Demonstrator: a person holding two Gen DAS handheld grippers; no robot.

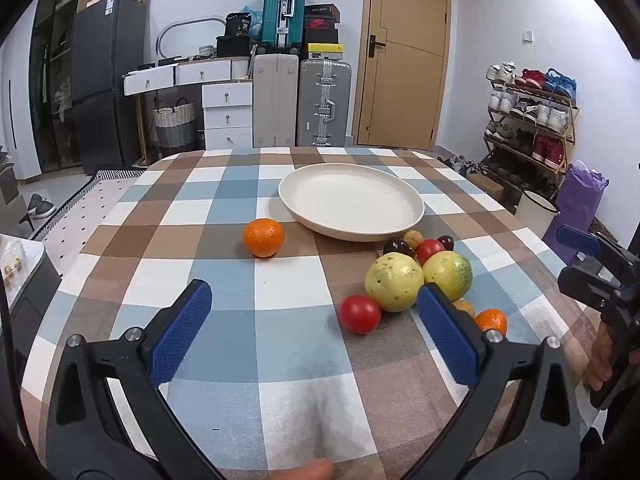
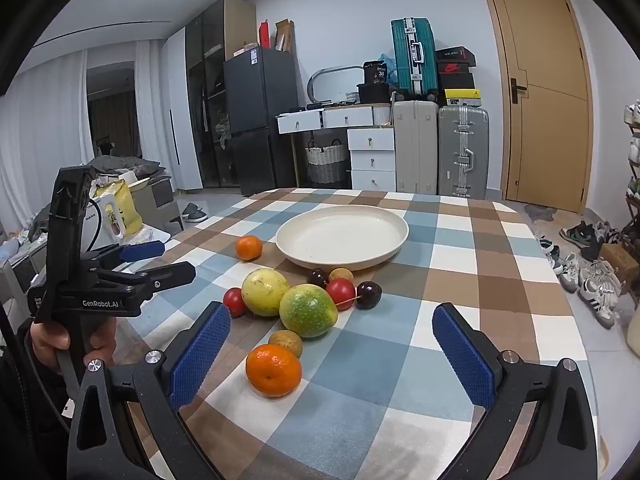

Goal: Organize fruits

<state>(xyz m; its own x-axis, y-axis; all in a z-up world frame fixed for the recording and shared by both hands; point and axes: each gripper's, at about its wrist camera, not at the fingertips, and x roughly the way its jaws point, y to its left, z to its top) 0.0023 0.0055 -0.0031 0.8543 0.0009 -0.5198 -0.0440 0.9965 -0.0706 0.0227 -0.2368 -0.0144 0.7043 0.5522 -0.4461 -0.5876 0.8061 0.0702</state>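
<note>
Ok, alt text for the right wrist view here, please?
The open right gripper hovers over a checked tablecloth, empty, with an orange nearest it at the front of a cluster of fruits. Behind them sits an empty cream plate, with a second orange beside it. The left gripper shows at the left edge.

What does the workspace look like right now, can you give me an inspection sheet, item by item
Surface: table under a checked cloth, blue, brown and white.
Job's things: cream plate empty. One orange sits alone left of it. In front of the plate a cluster: yellow fruit, green-yellow fruit, near orange, small brown fruit, two red fruits, two dark plums.
Clutter: nothing seen on the table besides fruit and plate.
Grippers: left gripper and right gripper both open, fingers empty, above the cloth.
Cables: a black cable behind the left gripper.
Surroundings: suitcases, drawers, shoe rack, closed door.
</note>
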